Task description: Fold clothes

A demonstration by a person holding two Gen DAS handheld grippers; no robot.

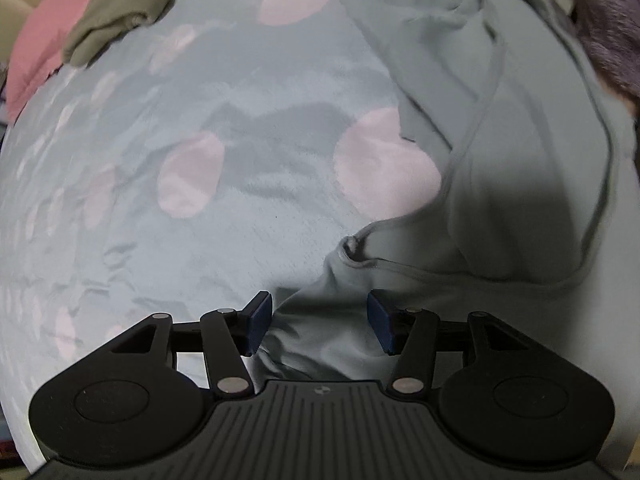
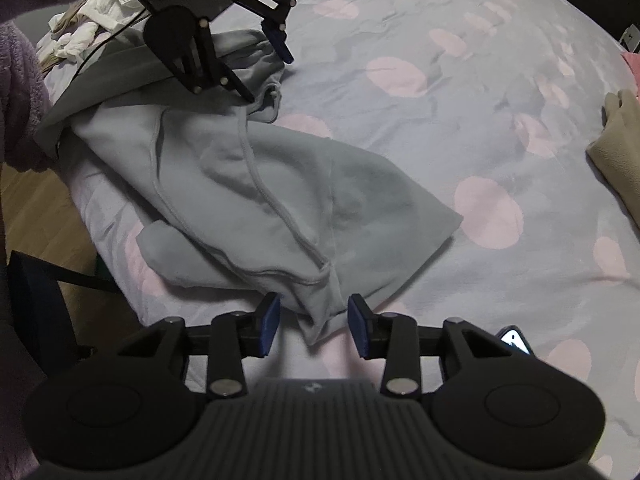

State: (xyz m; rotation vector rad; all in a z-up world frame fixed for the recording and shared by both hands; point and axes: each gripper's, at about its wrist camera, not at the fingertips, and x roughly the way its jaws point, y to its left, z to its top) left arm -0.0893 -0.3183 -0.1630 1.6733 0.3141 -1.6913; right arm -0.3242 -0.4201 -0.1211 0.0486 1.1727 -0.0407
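A pale grey-green hoodie (image 2: 260, 184) with a drawstring lies crumpled on the bed, near its edge. My right gripper (image 2: 314, 322) is open and points down over the hoodie's near corner; a fold of cloth sits between the blue pads without touching them. My left gripper (image 2: 266, 76) hovers at the garment's far end, by the hood opening. In the left wrist view the same hoodie (image 1: 520, 160) fills the right side, and the left gripper (image 1: 320, 320) stands open with a bunched fold between its pads.
The bed sheet (image 2: 440, 128) is grey with pink dots. Folded olive (image 1: 120, 12) and pink (image 1: 48, 40) clothes lie at the far side. A beige garment (image 2: 616, 152) is at the right, a white clothes pile (image 2: 88, 20) and wooden floor (image 2: 40, 208) at the left.
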